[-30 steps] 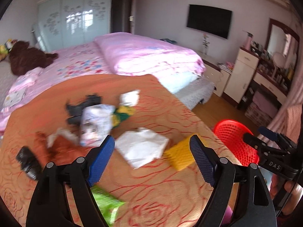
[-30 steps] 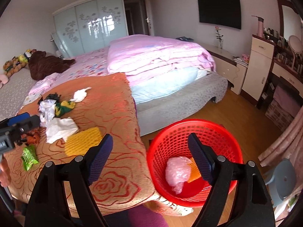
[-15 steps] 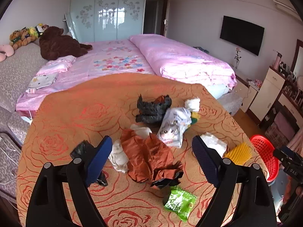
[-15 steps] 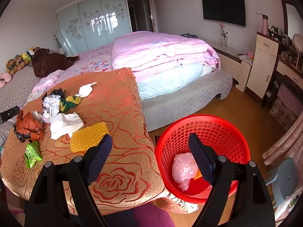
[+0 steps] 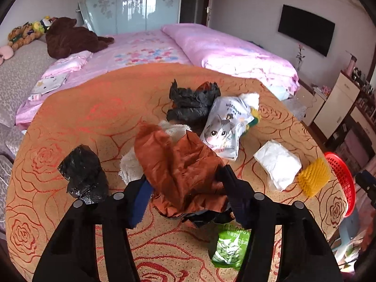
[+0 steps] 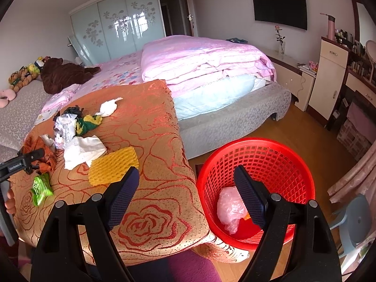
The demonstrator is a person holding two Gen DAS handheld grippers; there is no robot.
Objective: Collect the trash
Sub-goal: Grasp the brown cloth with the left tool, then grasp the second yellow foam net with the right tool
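Observation:
A crumpled brown wrapper (image 5: 178,164) lies on the orange rose-patterned cloth (image 5: 94,108). My left gripper (image 5: 184,176) has a finger on each side of the wrapper; its jaws are closing and the pads touch it. Around it lie a black bag (image 5: 82,171), a cat-print pouch (image 5: 223,127), a white tissue (image 5: 277,164), a yellow foam net (image 5: 313,178) and a green snack packet (image 5: 229,246). My right gripper (image 6: 185,170) hangs open and holds nothing, over the cloth's edge beside the red basket (image 6: 256,155). A pink plastic bag (image 6: 229,206) lies in the basket.
A pink bed (image 6: 206,61) with a folded quilt stands behind the cloth. A brown plush toy (image 5: 70,37) lies at the back left. Cream cabinets (image 6: 329,75) line the right wall, and a blue stool (image 6: 354,221) stands right of the basket on the wooden floor.
My left gripper swung left from the tissue and foam net to the brown wrapper, moved in over it and narrowed its jaws around it. The right gripper stayed open by the basket.

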